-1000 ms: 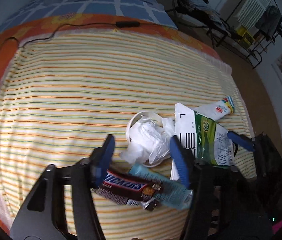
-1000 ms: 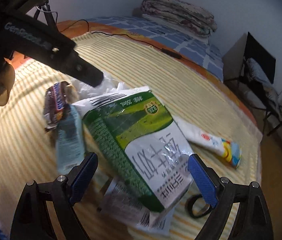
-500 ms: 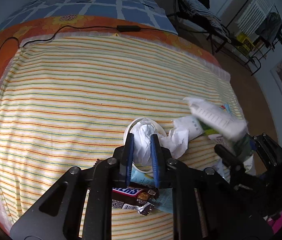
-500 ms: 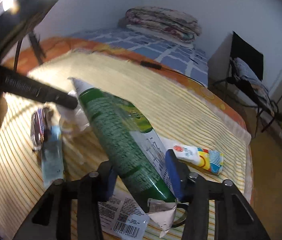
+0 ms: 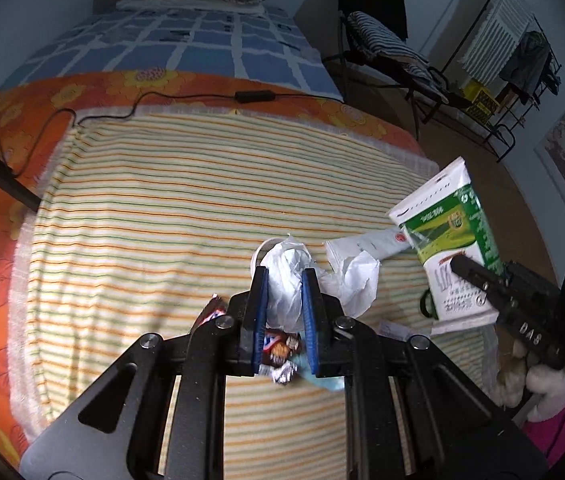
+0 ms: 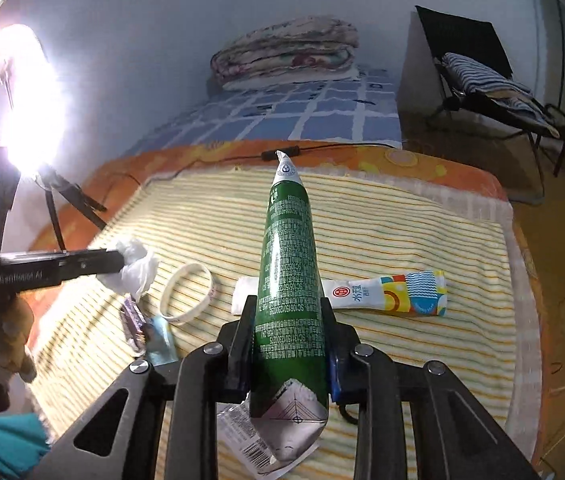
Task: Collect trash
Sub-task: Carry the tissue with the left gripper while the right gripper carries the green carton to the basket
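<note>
I hold the left gripper (image 5: 284, 312) nearly closed on the tissue (image 5: 285, 280), clear of the striped cover (image 5: 162, 220). My right gripper (image 6: 288, 340), its jaws having just been closing, clamps the green carton (image 6: 288, 264), whose long axis runs straight out along the fingers. Remaining trash lies below: the candy wrapper (image 6: 132, 320) and white ring (image 6: 188, 294) nearer the left gripper, the white tube (image 6: 386, 294) just right of the carton, crosswise to it. No bin is in view; both hands are full.
</note>
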`<state>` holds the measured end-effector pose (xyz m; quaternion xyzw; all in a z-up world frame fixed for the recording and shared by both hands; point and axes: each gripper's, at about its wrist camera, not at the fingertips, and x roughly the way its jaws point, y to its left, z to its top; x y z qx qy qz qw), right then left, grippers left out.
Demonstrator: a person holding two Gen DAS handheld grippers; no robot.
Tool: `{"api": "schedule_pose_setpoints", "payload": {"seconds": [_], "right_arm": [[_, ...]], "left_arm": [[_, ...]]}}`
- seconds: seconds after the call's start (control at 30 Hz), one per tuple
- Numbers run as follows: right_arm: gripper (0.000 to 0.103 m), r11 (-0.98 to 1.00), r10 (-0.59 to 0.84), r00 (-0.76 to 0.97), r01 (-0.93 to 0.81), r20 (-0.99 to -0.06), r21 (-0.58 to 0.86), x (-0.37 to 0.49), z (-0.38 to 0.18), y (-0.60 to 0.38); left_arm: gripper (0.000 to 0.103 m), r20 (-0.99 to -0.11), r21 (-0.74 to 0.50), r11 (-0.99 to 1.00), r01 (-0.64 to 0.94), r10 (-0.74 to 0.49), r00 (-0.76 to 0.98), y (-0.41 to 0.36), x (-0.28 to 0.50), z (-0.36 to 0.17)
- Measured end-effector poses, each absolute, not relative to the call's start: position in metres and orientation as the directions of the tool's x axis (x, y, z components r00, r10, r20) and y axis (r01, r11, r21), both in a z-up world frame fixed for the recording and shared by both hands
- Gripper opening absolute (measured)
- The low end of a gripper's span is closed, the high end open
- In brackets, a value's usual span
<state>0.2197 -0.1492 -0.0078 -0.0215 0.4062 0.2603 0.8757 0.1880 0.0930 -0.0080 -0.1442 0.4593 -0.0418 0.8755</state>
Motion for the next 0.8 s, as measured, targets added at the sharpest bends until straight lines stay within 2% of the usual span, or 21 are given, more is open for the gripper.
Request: {"api": "schedule_pose_setpoints", "payload": {"seconds": [0.37, 0.8], "right_arm": [[0.027, 0.835, 0.470, 0.496, -0.517, -0.730, 0.186, 0.165, 0.031, -0.156], [0.027, 0.750, 0.547, 0.389, -0.621, -0.742, 0.228, 0.044, 0.036, -0.149]], "left_arm": [[0.014, -0.775, -0.268, 0.963, -0.021, -0.203, 0.599, 0.086, 0.108, 0.023], [0.014, -0.784, -0.250, 0.968, -0.032, -0.183, 0.593, 0.081, -0.007, 0.014]]}}
